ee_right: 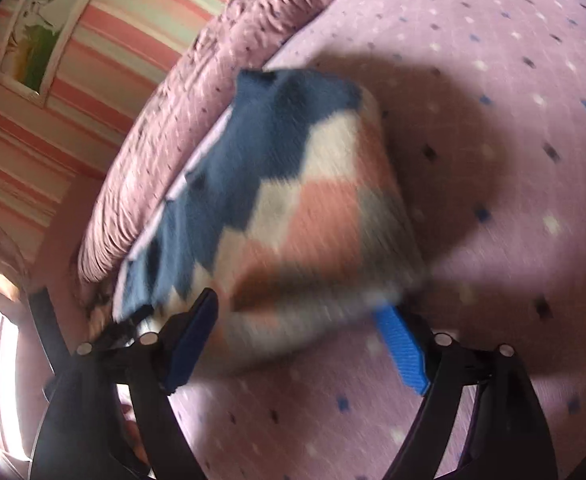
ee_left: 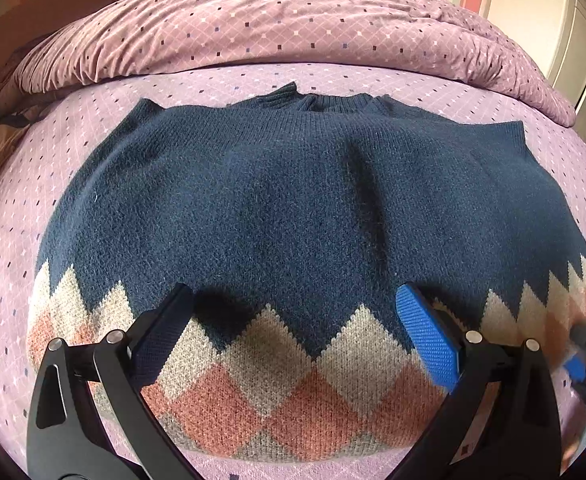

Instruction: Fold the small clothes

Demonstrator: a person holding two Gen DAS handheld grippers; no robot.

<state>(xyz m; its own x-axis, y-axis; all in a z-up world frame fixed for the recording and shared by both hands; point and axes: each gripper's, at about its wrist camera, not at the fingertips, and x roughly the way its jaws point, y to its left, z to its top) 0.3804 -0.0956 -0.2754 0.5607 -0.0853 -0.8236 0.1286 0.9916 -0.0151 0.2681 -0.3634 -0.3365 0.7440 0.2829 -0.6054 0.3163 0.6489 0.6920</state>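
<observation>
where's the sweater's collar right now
In the left wrist view, the sweater's collar lies at its far edge, centre, nearest the rumpled purple duvet.

Daylight is filling both views, bright and fairly even. In the left wrist view the picture is staying sharp: the knit of the sweater (ee_left: 293, 208) is reading clearly, and the left gripper (ee_left: 293, 320) is casting a dark shadow onto it just beyond its fingers. The fisheye is bending the bed (ee_left: 13, 208) into a dome, and black corners are closing in at the edges. In the right wrist view motion blur is smearing everything (the sweater's pattern most of all), a window at lower left is blowing out to white glare, and a broad soft shadow is lying across the sheet (ee_right: 493, 160).
</observation>
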